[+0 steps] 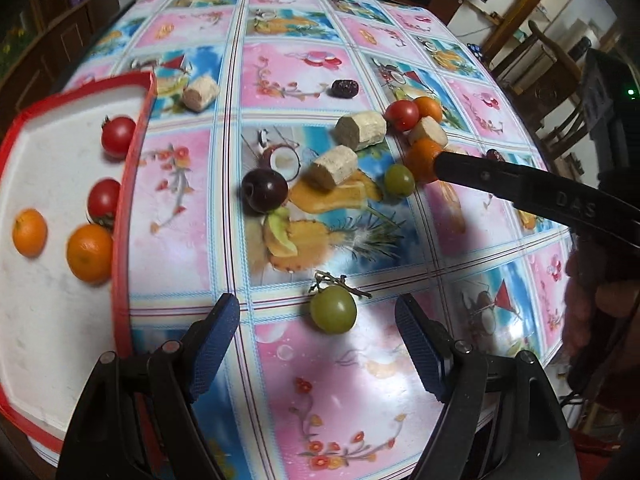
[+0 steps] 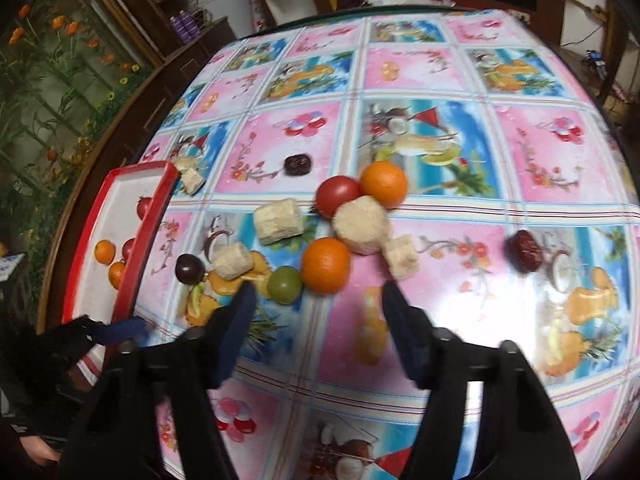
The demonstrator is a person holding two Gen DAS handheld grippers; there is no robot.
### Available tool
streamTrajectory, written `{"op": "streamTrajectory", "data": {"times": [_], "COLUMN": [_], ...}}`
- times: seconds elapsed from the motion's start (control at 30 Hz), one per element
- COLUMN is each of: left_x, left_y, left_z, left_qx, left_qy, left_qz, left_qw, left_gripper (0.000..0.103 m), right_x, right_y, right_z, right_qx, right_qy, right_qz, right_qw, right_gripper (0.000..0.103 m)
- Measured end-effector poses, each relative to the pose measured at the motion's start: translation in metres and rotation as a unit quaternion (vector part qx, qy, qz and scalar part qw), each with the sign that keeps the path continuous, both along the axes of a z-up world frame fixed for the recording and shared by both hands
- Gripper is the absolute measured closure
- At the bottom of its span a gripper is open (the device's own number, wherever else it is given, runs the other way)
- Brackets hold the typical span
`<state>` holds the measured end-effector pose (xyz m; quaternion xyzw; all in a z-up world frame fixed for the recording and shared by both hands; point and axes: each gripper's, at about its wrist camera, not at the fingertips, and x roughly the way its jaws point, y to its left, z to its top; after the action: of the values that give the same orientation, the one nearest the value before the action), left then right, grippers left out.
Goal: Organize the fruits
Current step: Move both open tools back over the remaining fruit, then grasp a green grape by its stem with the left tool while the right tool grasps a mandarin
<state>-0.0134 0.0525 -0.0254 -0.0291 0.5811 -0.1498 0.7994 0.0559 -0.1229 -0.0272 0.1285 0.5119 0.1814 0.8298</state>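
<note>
Nearest my left wrist camera, the left gripper (image 1: 318,344) stands spread with nothing pinched; a green grape (image 1: 333,309) on a bit of stem sits on the tablecloth (image 1: 340,400) between its blue pads, touching neither. At ten o'clock from that grape lies the red-rimmed white tray (image 1: 120,240), holding two cherry tomatoes (image 1: 118,136) and two small oranges (image 1: 89,253).

Further up, toward twelve o'clock, I see a dark plum (image 1: 264,190), a second grape (image 1: 399,179) and beige cut chunks (image 1: 334,168) (I can't tell what they are).

My right gripper (image 2: 316,320) is spread too, gripping nothing, hanging just short of an orange (image 2: 326,265) at its twelve o'clock. From the left wrist one black finger reaches that orange; whether it touches is hard to say. Beyond it sit a tomato (image 2: 337,195) and another orange (image 2: 383,184) against a beige chunk, with a dark date (image 2: 525,250) off at two o'clock.
</note>
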Motion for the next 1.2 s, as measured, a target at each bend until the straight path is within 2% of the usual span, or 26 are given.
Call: {"op": "streamTrajectory", "data": {"times": [0.27,0.37,0.43,0.57,0.6,0.63,0.67,0.8,0.9,1.2], "left_x": [-0.005,-0.004,-0.003,-0.001,-0.001,-0.001,-0.001,-0.001,0.000,0.005], "left_y": [-0.008,-0.011,-0.013,-0.014,-0.015,-0.015,-0.015,-0.014,-0.007,0.018], "left_z": [-0.004,-0.008,-0.011,-0.013,-0.013,-0.013,-0.014,-0.014,-0.009,0.011], "left_qx": [-0.006,-0.003,-0.001,-0.007,-0.008,-0.009,-0.011,-0.023,-0.030,-0.040], "left_qy": [0.008,0.011,0.017,0.017,0.016,0.015,0.017,0.016,0.012,-0.013], "left_qz": [-0.012,-0.018,-0.019,-0.020,-0.020,-0.021,-0.022,-0.022,-0.012,0.019], "left_qw": [0.9999,0.9998,0.9997,0.9996,0.9996,0.9996,0.9995,0.9994,0.9994,0.9989], "left_gripper": [0.026,0.036,0.047,0.054,0.062,0.074,0.078,0.078,0.078,0.078], "right_x": [0.016,0.021,0.023,0.027,0.028,0.028,0.029,0.030,0.027,0.019], "right_y": [0.008,0.008,0.008,0.010,0.011,0.011,0.010,0.006,0.005,0.017], "right_z": [-0.010,-0.012,-0.013,-0.016,-0.017,-0.018,-0.019,-0.021,-0.017,0.011], "right_qx": [0.009,0.012,0.013,0.013,0.014,0.014,0.013,0.010,0.001,0.019], "right_qy": [0.022,0.028,0.029,0.033,0.035,0.037,0.037,0.036,0.030,0.001], "right_qz": [-0.013,-0.018,-0.019,-0.017,-0.017,-0.019,-0.021,-0.029,-0.030,0.000], "right_qw": [1.000,0.999,0.999,0.999,0.999,0.999,0.999,0.999,0.999,1.000], "right_gripper": [0.046,0.046,0.046,0.046,0.049,0.051,0.052,0.069,0.069,0.069]}}
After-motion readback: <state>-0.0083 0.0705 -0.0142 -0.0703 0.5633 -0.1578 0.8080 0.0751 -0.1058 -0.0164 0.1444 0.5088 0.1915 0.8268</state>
